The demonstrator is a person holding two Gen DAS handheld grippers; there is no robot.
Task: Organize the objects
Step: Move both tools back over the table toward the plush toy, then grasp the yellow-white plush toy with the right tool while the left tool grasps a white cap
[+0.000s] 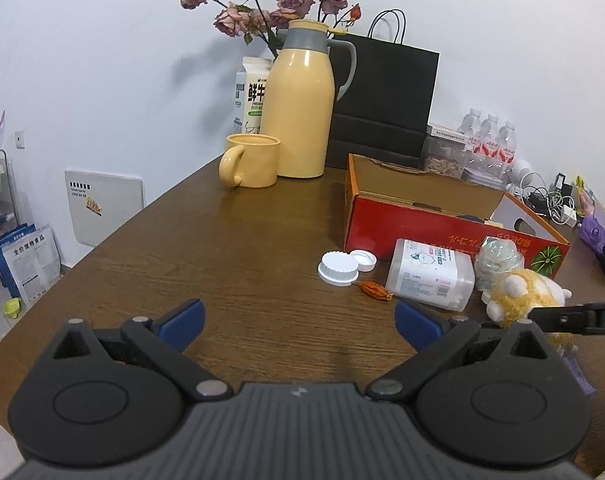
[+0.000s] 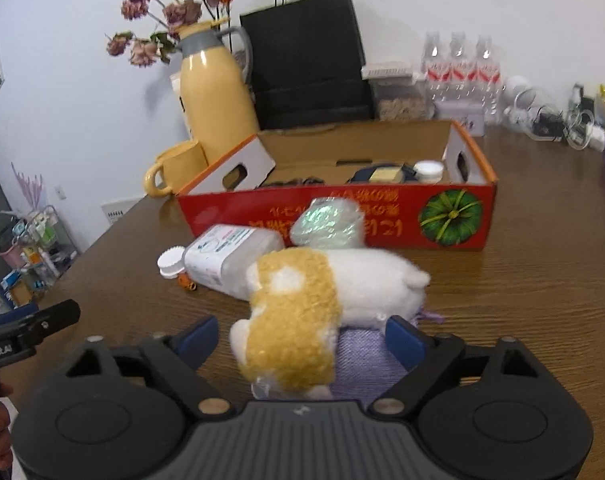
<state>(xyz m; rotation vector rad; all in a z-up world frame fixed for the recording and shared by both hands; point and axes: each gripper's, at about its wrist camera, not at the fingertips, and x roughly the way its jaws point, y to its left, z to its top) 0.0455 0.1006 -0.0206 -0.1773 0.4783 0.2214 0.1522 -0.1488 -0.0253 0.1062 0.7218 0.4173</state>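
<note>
Currently, your right gripper [image 2: 300, 340] sits at the bottom centre of the right wrist view with its jaws parted around the plush toy [image 2: 302, 300]; no pad visibly presses on the toy, which lies on the wooden table [image 2: 522, 300] and partly on a purple cloth [image 2: 366, 360]. Just behind the toy, at frame centre, lie a clear plastic jar [image 2: 226, 258] on its side and a wrapped green item [image 2: 326, 222], both against the red cardboard box [image 2: 382, 216]. Your left gripper [image 1: 300, 326] stands open over bare table at the lower centre of the left wrist view, holding nothing. Two white lids [image 1: 340, 268] rest right of centre there.
</note>
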